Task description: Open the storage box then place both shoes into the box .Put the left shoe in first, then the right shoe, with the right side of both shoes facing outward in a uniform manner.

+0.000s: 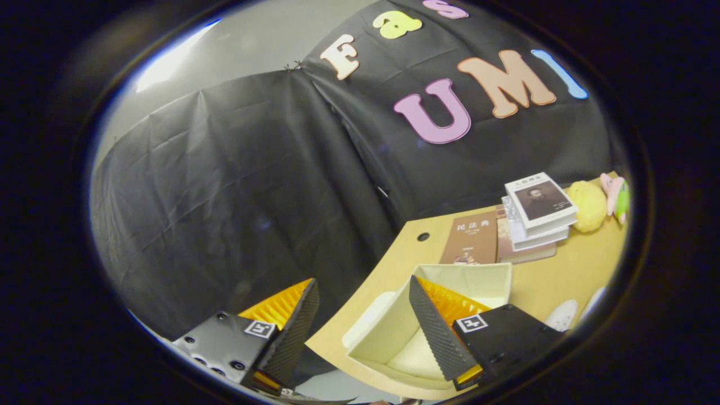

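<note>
Gripper (pixel 363 332) spread wide, empty (one finger (pixel 436 332) over the open storage box (pixel 478 278)).

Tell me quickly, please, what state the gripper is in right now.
Gripper: open and holding nothing, its fingers spread wide, one finger in front of the open storage box on the table.

The tan table (pixel 568 273) holds an open cream box (pixel 472 278), a brown book (pixel 471 239), a pile of books (pixel 537 216), a yellow fluffy toy (pixel 589 205), and white shoes (pixel 562 315) beside the box.
</note>
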`<act>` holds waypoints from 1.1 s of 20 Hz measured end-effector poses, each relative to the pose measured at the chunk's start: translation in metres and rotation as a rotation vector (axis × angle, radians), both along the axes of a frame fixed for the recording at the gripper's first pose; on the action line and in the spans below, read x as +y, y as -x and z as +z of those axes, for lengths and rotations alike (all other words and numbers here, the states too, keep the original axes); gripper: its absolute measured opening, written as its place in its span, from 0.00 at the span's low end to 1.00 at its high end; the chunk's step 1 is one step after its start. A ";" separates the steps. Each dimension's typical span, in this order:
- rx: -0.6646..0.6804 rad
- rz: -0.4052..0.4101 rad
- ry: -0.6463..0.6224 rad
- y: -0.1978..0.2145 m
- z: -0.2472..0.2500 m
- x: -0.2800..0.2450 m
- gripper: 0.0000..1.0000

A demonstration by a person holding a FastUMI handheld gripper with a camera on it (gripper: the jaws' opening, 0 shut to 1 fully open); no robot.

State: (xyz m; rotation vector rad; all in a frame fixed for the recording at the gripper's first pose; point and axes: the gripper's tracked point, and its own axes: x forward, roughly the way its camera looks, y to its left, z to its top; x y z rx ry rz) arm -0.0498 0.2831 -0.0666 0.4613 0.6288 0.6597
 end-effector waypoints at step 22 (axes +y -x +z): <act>-0.011 -0.193 0.432 0.021 -0.110 -0.244 1.00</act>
